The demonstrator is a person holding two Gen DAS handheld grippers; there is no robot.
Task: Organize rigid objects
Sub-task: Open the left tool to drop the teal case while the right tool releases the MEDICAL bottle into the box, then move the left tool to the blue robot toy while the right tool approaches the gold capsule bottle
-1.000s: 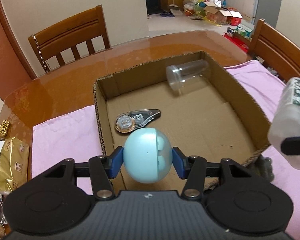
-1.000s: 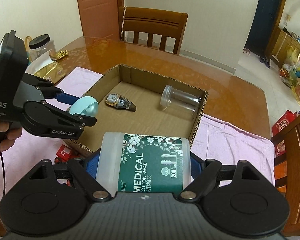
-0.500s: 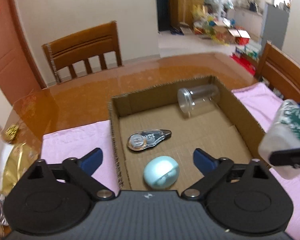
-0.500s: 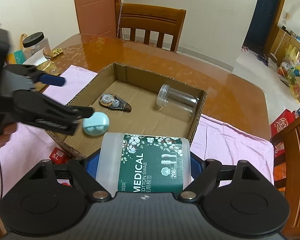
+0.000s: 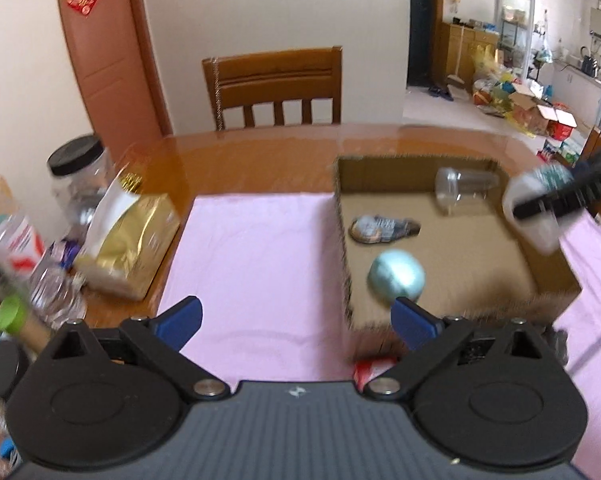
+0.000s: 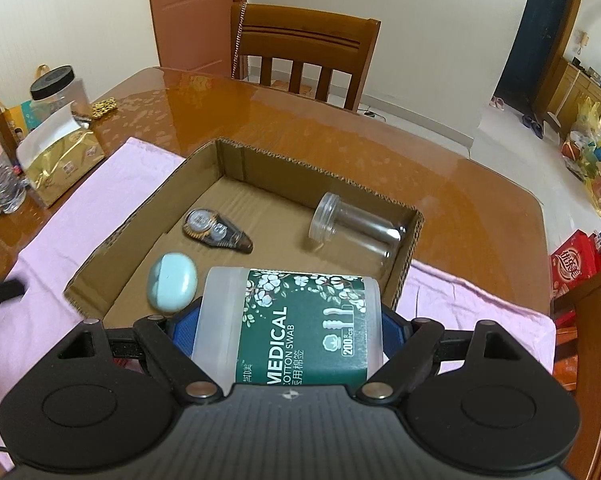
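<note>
Left gripper (image 5: 296, 318) pulled back off box (image 6: 404, 264), spread empty, right gripper (image 6: 288, 322) clamping swab tub (image 6: 296, 320) at near edge.

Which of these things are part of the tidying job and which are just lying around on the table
Job: cardboard box, cotton swab tub in right gripper, blue egg, correction tape, clear jar.
Lying about: gold bag, black-lidded jar, pink cloth.
</note>
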